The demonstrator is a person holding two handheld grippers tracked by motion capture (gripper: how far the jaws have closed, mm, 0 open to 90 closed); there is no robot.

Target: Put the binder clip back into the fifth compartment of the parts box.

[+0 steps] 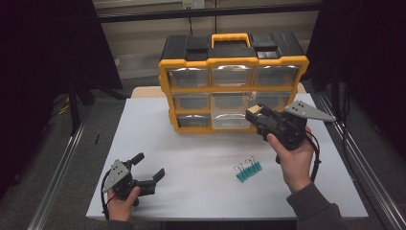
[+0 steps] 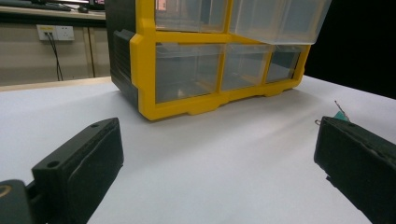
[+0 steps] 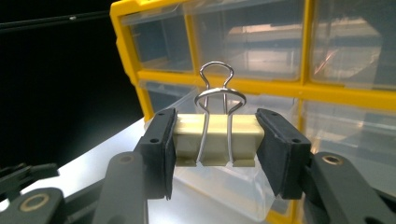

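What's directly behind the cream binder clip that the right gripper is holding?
Behind the cream binder clip, clamped in the right gripper, stands the yellow drawer organiser, with a clear plastic drawer pulled out. The clip and jaws hide most of that drawer's inside.

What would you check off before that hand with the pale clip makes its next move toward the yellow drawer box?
1. Grip on the clip: ok. The right gripper has both pads pressed on the ends of the cream binder clip.
2. Clip's pose: ok. It sits level, wire handles pointing up.
3. A drawer ready to take it: ok. One clear drawer of the yellow organizer stands pulled out.
4. Is that drawer empty: cannot tell.
5. Other hand out of the way: ok. The left gripper rests open near the table's front corner.
6. Remaining teal clips: ok, lying together, off the path.
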